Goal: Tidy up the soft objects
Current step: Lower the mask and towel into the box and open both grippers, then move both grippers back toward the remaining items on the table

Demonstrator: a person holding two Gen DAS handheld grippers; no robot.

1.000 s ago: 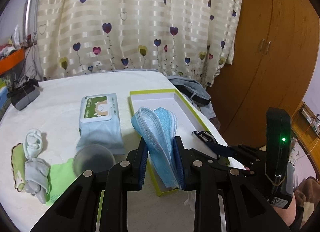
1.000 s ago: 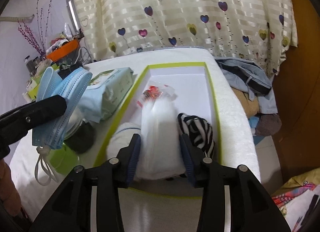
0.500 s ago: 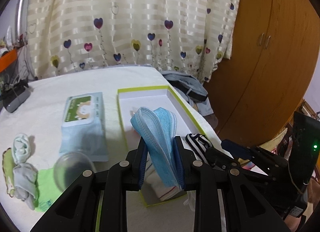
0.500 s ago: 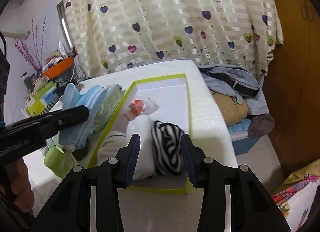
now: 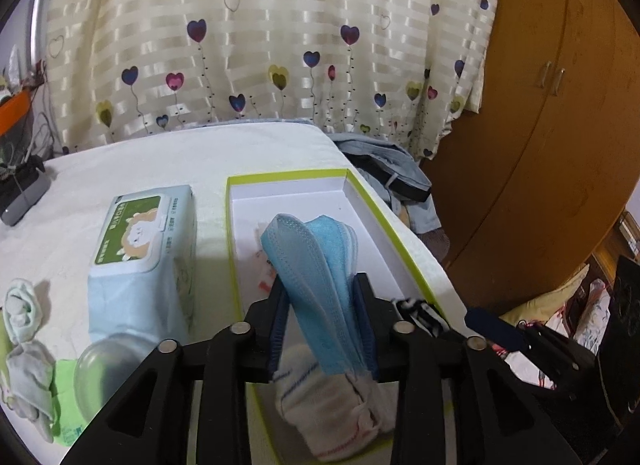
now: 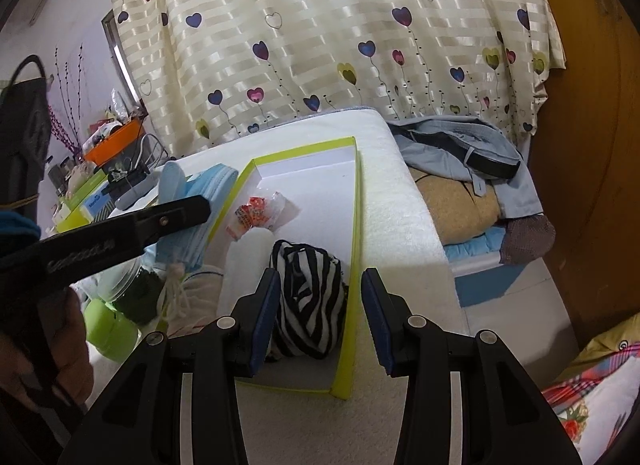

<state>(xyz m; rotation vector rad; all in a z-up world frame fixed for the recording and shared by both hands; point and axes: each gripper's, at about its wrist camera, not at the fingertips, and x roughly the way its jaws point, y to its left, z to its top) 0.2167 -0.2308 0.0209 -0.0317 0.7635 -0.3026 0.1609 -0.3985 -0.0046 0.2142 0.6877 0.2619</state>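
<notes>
- Above the green-rimmed box, the left gripper has just been opening its jaws; the blue face masks stand upright between them, leaning on one pad, over the white sock.
- Right gripper hovers open and empty; the striped sock lies inside the box, below its left jaw.

The blue masks cover the middle of the box floor and the top of the white sock. Print on the wipes pack is too small to read. The left tool hides part of the masks, and the striped sock partly sits behind a right tool finger.
</notes>
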